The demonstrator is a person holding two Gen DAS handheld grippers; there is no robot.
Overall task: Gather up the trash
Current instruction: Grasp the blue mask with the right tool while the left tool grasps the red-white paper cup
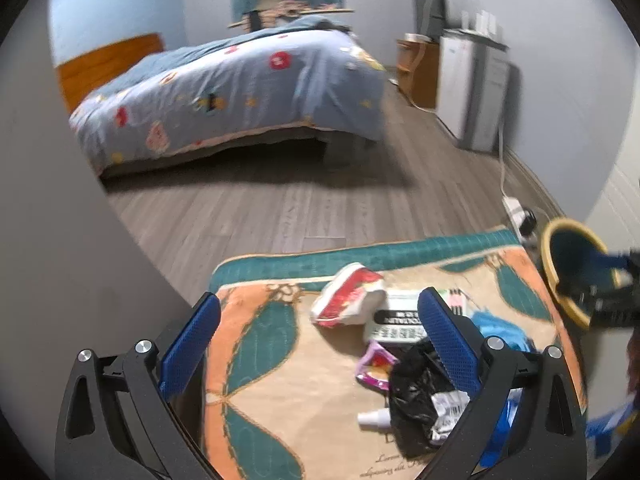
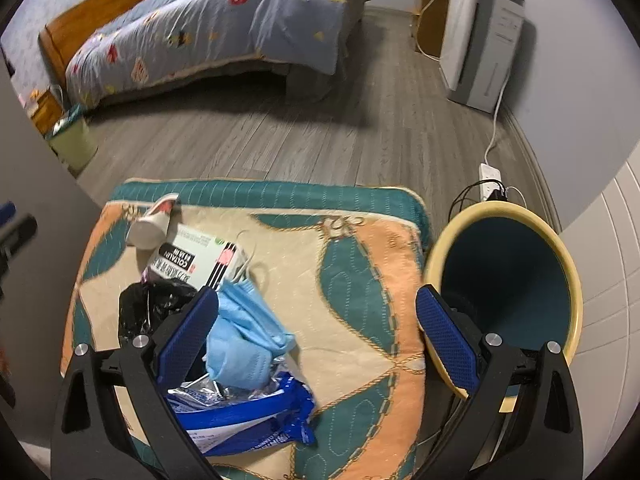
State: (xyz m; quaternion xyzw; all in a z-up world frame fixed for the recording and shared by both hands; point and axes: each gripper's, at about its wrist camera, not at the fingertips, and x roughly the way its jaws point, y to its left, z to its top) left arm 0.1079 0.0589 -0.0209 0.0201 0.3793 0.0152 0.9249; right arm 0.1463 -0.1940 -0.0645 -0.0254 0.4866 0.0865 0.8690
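Both claws gaped wide and empty: right claw (image 2: 316, 340) over the mask (image 2: 244, 344) and blue wrapper (image 2: 248, 416), left claw (image 1: 320, 344) over the black bag (image 1: 416, 392). Trash lay heaped on the cloth-covered table (image 2: 360, 272), probably for short carries; the bin (image 2: 508, 276) stood beyond its 3 o'clock edge, with bare cloth between.

Both wrist views close above the mat (image 1: 280, 380) (shared), facing the bed (image 2: 224, 24)
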